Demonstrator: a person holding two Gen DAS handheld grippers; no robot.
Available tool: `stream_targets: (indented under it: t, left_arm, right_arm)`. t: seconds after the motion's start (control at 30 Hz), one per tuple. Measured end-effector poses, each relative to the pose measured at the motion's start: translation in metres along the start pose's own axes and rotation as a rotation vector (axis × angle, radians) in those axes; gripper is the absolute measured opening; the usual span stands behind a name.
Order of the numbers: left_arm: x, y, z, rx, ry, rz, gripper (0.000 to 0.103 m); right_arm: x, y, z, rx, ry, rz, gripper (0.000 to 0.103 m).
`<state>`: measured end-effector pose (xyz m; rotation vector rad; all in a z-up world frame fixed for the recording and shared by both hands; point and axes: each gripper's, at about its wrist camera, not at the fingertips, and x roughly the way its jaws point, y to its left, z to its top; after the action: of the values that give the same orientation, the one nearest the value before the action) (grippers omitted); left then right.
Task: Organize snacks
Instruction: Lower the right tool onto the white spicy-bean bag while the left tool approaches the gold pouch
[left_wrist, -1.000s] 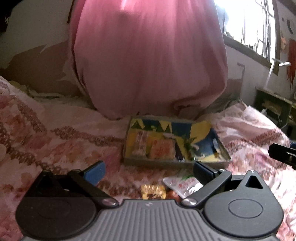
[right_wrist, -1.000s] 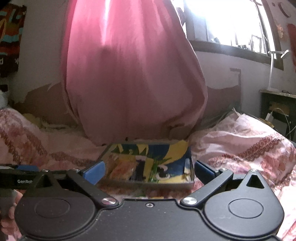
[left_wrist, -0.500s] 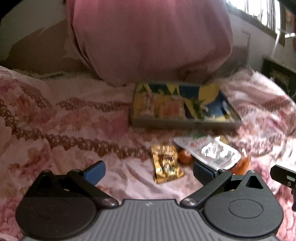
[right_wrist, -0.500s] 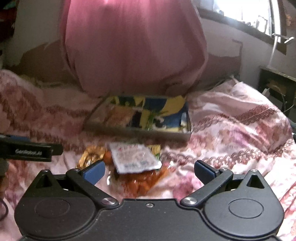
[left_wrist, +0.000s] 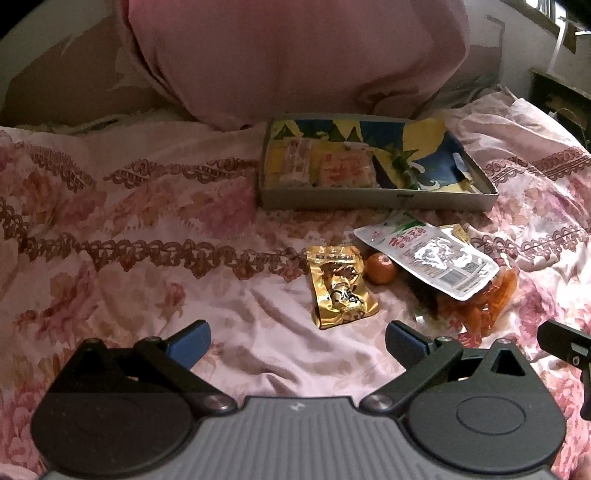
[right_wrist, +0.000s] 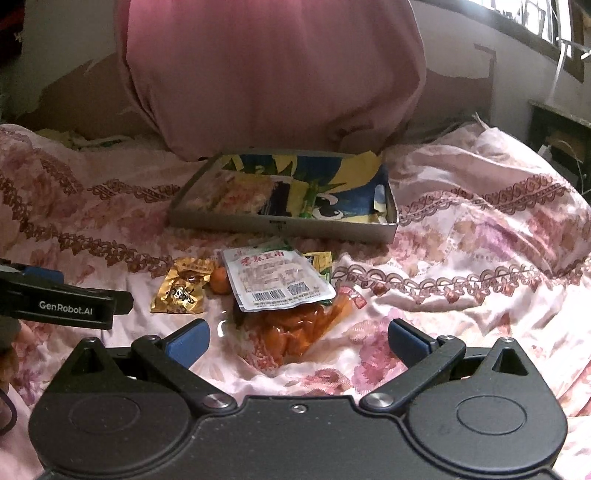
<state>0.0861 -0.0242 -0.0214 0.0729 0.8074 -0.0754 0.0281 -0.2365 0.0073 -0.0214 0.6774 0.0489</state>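
Since both the left gripper (left_wrist: 295, 341) and right gripper (right_wrist: 298, 341) hung spread wide and empty, the snack pile (right_wrist: 275, 284) sat loose near the tray (right_wrist: 284, 223), probably waiting for sorting.

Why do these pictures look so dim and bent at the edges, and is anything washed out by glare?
Left wrist view: dim and curved by the fisheye, corners black; glare glints off the white packet and the gold packet. Right wrist view: the window at upper right is blown out while the bedspread stays dull; the tray contents look soft.
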Motion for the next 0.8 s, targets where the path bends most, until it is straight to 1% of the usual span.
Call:
stream_targets:
  t: [0.27,0.5,0.6,0.7,0.8]
  left_arm:
    - [0.010,0.006,0.002,-0.034,0.040,0.006,0.103]
    - [0.027,0.020,0.011,-0.081,0.087,0.005,0.103]
    - [0.036,0.026,0.017,-0.089,0.103,0.012,0.103]
    - [0.046,0.029,0.025,-0.078,0.114,0.007,0.103]
    - [0.054,0.032,0.031,-0.060,0.121,0.001,0.103]
  right_arm:
    - [0.011,-0.002,0.001,0.003,0.043,0.024,0.102]
    - [0.025,-0.007,0.007,-0.053,0.084,0.039,0.102]
    - [0.034,-0.016,0.009,-0.023,0.118,0.067,0.102]
    - [0.043,-0.022,0.012,-0.011,0.143,0.085,0.102]
    - [0.049,-0.025,0.014,-0.044,0.138,0.077,0.102]
